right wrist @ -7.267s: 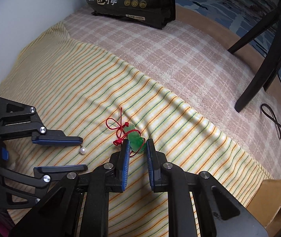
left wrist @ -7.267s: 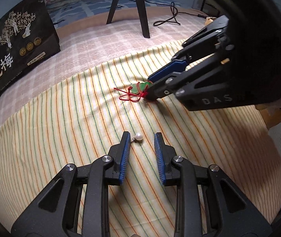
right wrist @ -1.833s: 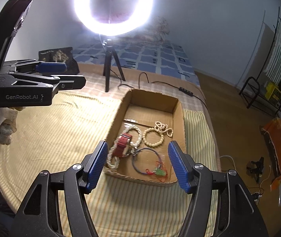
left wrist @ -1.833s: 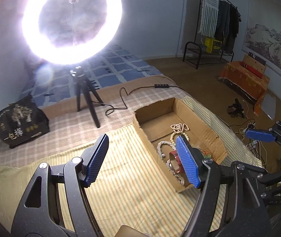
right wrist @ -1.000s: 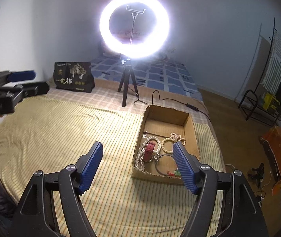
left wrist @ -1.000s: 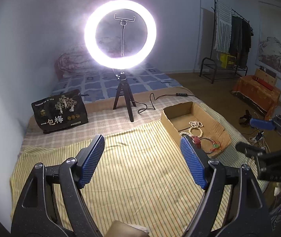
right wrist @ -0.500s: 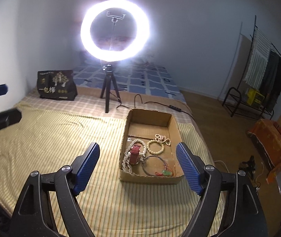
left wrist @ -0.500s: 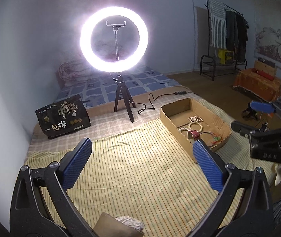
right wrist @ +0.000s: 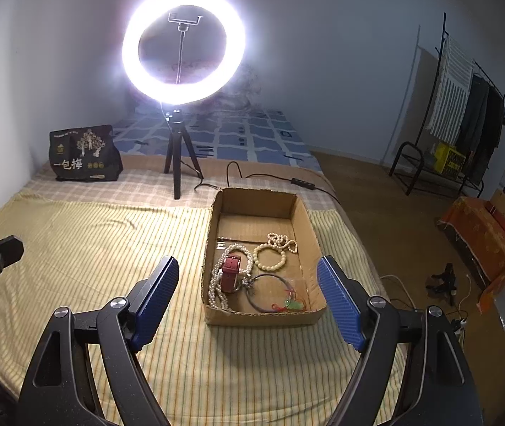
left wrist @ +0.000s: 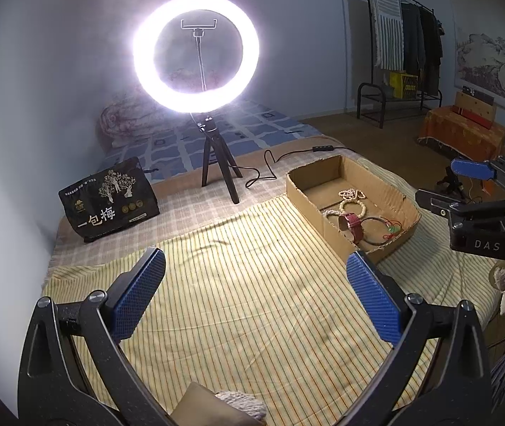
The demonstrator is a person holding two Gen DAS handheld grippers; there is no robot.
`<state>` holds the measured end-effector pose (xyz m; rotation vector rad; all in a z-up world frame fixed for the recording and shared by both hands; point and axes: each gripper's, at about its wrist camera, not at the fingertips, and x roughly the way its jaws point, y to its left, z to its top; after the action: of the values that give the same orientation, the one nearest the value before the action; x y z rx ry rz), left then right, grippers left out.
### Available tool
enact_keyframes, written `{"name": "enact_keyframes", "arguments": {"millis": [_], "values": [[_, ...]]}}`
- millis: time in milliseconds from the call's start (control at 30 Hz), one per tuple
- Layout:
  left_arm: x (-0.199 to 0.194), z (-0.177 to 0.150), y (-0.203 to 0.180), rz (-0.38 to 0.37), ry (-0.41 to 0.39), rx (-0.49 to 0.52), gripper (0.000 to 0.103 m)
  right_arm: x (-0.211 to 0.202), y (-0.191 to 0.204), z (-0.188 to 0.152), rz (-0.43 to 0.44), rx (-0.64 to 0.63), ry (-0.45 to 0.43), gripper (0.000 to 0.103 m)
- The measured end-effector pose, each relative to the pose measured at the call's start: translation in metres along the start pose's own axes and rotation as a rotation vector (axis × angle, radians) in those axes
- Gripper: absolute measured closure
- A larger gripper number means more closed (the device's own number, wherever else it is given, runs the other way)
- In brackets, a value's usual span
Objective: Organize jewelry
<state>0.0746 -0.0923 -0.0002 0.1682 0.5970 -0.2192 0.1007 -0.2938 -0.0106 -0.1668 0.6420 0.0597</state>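
My left claw (left wrist: pixel 256 294) spread wide, empty, high over striped bedspread (left wrist: pixel 238 284). My right claw (right wrist: pixel 249 298) likewise spread, empty. Right of bedspread middle: cardboard box (right wrist: pixel 217 213) on bed, holding pearl strands (right wrist: pixel 217 289), red watch (right wrist: pixel 230 272), bead bracelet (right wrist: pixel 270 256), green pendant (right wrist: pixel 293 304).

This is a bedroom in a home: a bed (right wrist: pixel 85 248) spread with a striped yellow sheet fills the foreground, with a blue patterned quilt (right wrist: pixel 245 135) and a bundled pink blanket (left wrist: pixel 121 124) toward the wall. A clothes rack (right wrist: pixel 465 120) hung with garments stands on the wooden floor (right wrist: pixel 376 206), and a landscape painting (left wrist: pixel 490 60) hangs on the wall. A lit ring light (left wrist: pixel 195 53) on a small tripod stands on the bed beside a cardboard box (right wrist: pixel 213 234) of jewellery, which marks the room as set up for filming.
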Motion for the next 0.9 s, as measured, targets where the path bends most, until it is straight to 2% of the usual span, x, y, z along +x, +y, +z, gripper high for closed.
{"name": "enact_keyframes", "arguments": {"millis": [900], "values": [[-0.0003, 0.0009, -0.002, -0.001, -0.005, 0.002, 0.0, 0.0024, -0.0043, -0.0004, -0.011, 0.016, 0.008, 0.023]]}}
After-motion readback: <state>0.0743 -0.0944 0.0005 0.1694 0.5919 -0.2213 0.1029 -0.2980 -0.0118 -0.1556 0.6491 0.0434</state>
